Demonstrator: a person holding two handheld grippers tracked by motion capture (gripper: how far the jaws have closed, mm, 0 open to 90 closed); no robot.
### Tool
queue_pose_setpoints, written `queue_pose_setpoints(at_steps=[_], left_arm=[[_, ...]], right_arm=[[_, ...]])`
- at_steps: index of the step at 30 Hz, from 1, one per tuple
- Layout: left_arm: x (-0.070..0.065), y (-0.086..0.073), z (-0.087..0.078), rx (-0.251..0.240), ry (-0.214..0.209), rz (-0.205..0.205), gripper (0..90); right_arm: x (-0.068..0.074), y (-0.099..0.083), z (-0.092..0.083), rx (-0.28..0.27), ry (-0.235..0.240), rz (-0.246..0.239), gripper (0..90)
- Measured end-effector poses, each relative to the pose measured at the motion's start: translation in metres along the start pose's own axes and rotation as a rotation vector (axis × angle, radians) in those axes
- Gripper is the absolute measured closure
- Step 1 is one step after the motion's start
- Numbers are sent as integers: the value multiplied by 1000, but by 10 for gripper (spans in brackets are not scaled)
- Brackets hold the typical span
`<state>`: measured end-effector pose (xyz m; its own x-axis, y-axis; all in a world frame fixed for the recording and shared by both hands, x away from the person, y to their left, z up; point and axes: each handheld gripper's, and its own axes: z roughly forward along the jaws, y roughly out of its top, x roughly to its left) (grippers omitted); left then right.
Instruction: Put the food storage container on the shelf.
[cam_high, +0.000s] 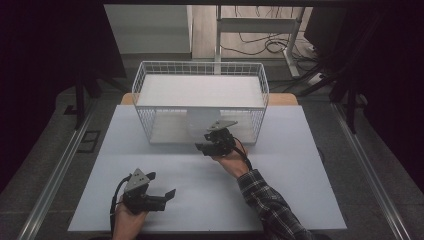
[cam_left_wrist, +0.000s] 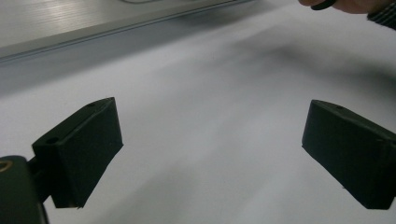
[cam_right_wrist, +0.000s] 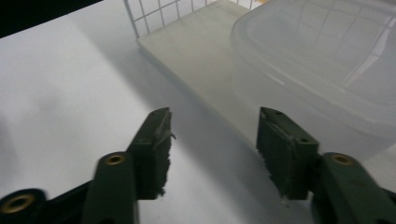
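Right claw (cam_right_wrist: 212, 149) parted, empty, beside translucent container (cam_right_wrist: 322, 60) on rack shelf (cam_right_wrist: 196, 42)

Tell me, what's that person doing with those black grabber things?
A person holds a gripper in each hand at a white table. The right gripper is at the open front of a white wire rack, its jaws open just in front of a clear plastic container on the lower shelf, not gripping it. The left gripper rests open over bare table.
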<state>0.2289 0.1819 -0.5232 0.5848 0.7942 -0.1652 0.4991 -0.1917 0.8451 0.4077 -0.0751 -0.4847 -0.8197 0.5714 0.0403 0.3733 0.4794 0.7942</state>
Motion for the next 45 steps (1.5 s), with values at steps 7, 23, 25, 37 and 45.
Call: queue_pose_setpoints(at_steps=[7,23,25,37,45], left_arm=[[0,-1,2,3,1,4,40],[1,-2,2,0,1,16,34],[1,-2,2,0,2,18,34],[3,-2,0,-5,-2,10,33],[3,-2,0,-1,-9,9,32]], right_arm=[[4,-7,-5,7,13,7,292],[5,-28,-18,10,21,-26,64],[6,-29,-20,13,22,-19,59],[11,-37,-36,24,29,-17,58],[14,-42,-53,-2,20,-6,40]])
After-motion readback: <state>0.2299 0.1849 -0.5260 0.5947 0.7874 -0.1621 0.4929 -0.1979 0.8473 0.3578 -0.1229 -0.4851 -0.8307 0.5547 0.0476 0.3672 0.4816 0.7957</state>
